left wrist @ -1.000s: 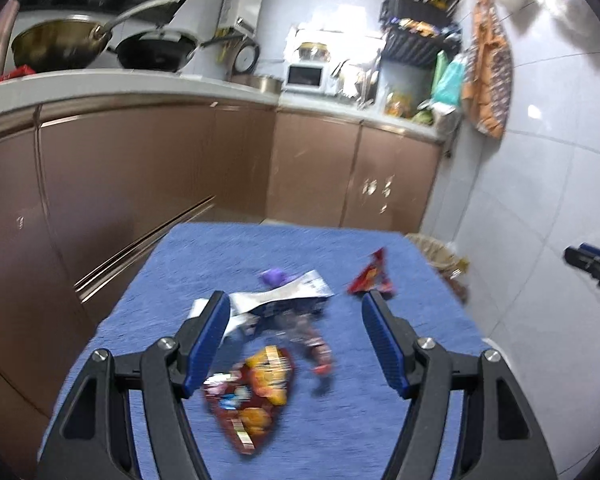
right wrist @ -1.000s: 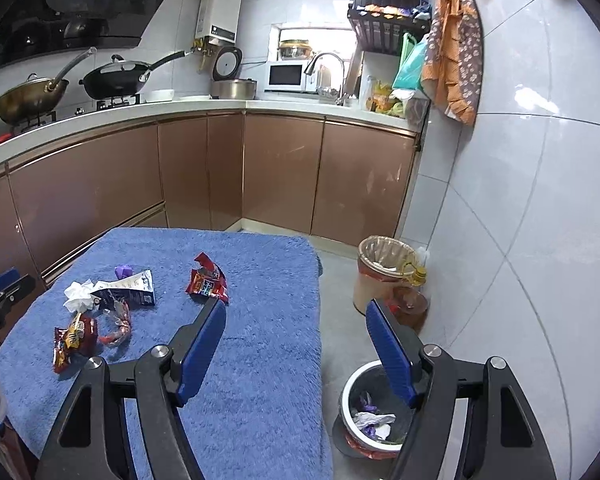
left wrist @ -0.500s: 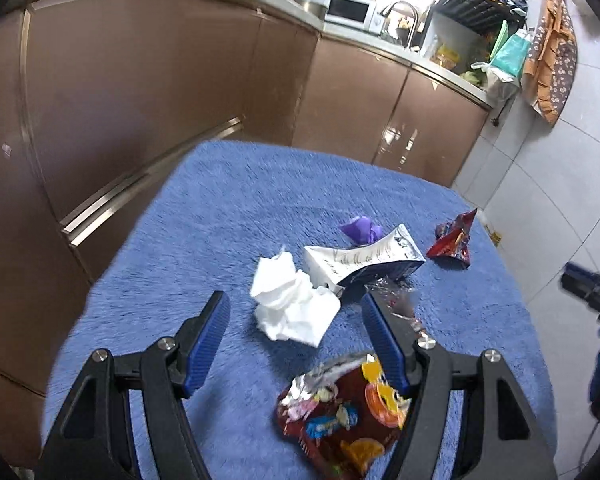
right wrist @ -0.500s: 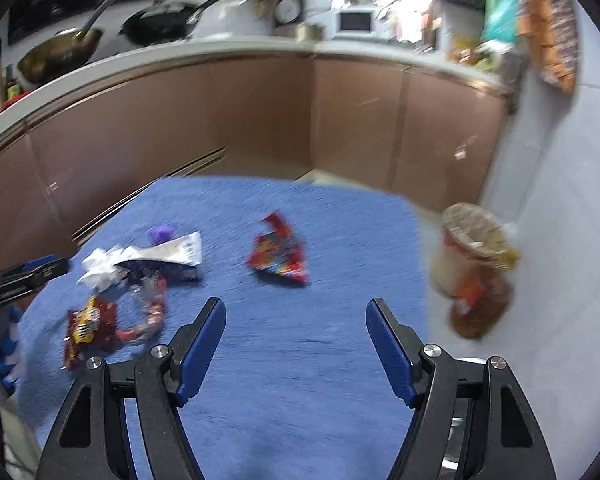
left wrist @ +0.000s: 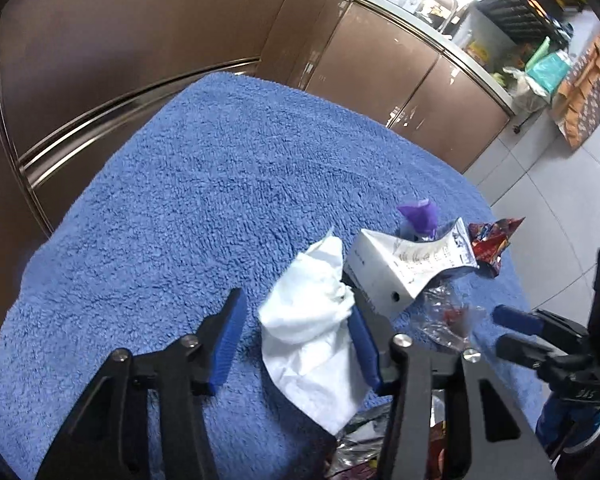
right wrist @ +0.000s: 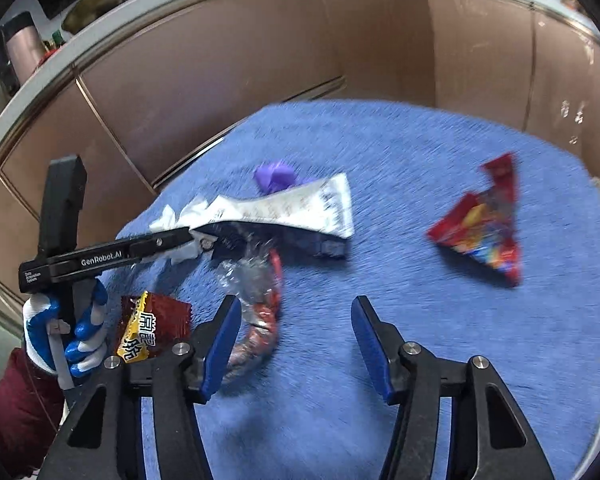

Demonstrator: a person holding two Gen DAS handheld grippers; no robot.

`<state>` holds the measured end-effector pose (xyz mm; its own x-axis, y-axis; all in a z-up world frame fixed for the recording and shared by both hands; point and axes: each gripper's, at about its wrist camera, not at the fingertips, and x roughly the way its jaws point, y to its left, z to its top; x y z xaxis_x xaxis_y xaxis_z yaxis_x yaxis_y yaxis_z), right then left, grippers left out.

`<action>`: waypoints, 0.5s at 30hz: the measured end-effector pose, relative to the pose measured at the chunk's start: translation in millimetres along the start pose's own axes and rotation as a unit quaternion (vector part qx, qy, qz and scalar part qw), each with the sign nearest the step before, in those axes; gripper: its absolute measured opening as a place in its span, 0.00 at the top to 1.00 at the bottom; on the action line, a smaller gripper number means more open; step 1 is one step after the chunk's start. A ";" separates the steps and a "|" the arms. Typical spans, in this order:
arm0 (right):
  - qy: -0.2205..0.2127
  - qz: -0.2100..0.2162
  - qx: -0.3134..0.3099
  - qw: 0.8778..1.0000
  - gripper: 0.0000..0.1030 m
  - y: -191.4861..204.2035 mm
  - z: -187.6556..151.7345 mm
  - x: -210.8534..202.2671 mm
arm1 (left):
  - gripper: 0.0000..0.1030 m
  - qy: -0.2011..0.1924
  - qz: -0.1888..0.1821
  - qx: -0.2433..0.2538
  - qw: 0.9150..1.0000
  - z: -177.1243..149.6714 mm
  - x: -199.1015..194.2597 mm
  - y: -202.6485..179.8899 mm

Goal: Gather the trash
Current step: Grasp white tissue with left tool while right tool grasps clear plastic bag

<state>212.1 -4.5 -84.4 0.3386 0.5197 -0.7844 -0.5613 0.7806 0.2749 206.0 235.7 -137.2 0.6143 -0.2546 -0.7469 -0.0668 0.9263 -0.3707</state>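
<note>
Because the trash lies scattered on the blue towel (left wrist: 204, 184) over the bench, both tools come down at a slant toward it.

Left hand-held gripper (left wrist: 296, 340): half open and closing, jaws straddling the white crumpled tissue (left wrist: 312, 312); the right pad touches it, the left pad stands apart, so no grip yet.
Gloved hand (right wrist: 66, 332): at 8 o'clock in the right wrist view, it carries the left tool.
Dark red snack packet (right wrist: 152, 328): flat at 7 o'clock, untouched.
Clear wrapper (right wrist: 256, 280): just ahead of the right tool's left finger.
White carton (right wrist: 292, 210): on its side at 12 o'clock, purple scrap (right wrist: 276, 176) behind it.
Right hand-held gripper (right wrist: 296, 340): half open and closing over bare towel, holding nothing.
Red triangular wrapper (right wrist: 484, 228): alone at 2 o'clock.
</note>
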 end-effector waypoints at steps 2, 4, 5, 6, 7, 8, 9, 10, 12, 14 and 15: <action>0.014 0.010 0.000 1.000 0.50 2.4 -1.7 14.8 | 0.59 -0.008 0.010 0.012 1.000 -2.6 0.8 -3.8; 0.026 0.017 0.000 0.999 0.55 4.2 -4.1 26.5 | 0.68 -0.013 0.011 0.020 1.000 -5.6 0.0 -6.6; 0.031 0.020 -0.001 0.999 0.58 5.0 -5.0 30.1 | 0.71 -0.014 0.004 0.020 1.000 -6.1 0.1 -7.8; 0.035 0.023 -0.003 0.999 0.62 6.2 -6.2 32.6 | 0.73 -0.015 0.001 0.021 1.000 -6.6 -0.4 -9.0; 0.035 0.022 -0.005 0.999 0.67 7.6 -7.2 33.3 | 0.75 -0.018 0.004 0.024 1.000 -7.1 -0.9 -10.8; 0.034 0.022 -0.009 0.999 0.69 9.2 -7.9 32.7 | 0.76 -0.019 0.005 0.025 0.999 -7.0 -2.3 -11.8; 0.034 0.025 -0.010 0.999 0.76 9.1 -7.7 31.7 | 0.77 -0.021 0.006 0.026 0.999 -7.0 -3.7 -13.3; 0.033 0.027 -0.013 0.999 0.80 10.6 -8.3 29.4 | 0.78 -0.023 0.006 0.025 0.999 -7.5 -5.6 -14.6; 0.031 0.021 -0.021 0.999 0.81 12.2 -10.2 23.4 | 0.79 -0.027 0.007 0.023 0.999 -8.6 -12.1 -15.6; 0.027 0.016 -0.024 0.999 0.82 11.6 -12.7 15.2 | 0.80 -0.034 0.009 0.020 0.999 -9.0 -21.1 -16.3; 0.024 0.014 -0.024 0.999 0.82 11.6 -14.8 8.6 | 0.80 -0.038 0.010 0.019 0.999 -8.7 -25.6 -17.4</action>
<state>197.3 3.9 -96.2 0.2867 0.5230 -0.8027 -0.6059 0.7480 0.2710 184.6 223.7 -116.5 0.6704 -0.2150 -0.7102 -0.0510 0.9415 -0.3331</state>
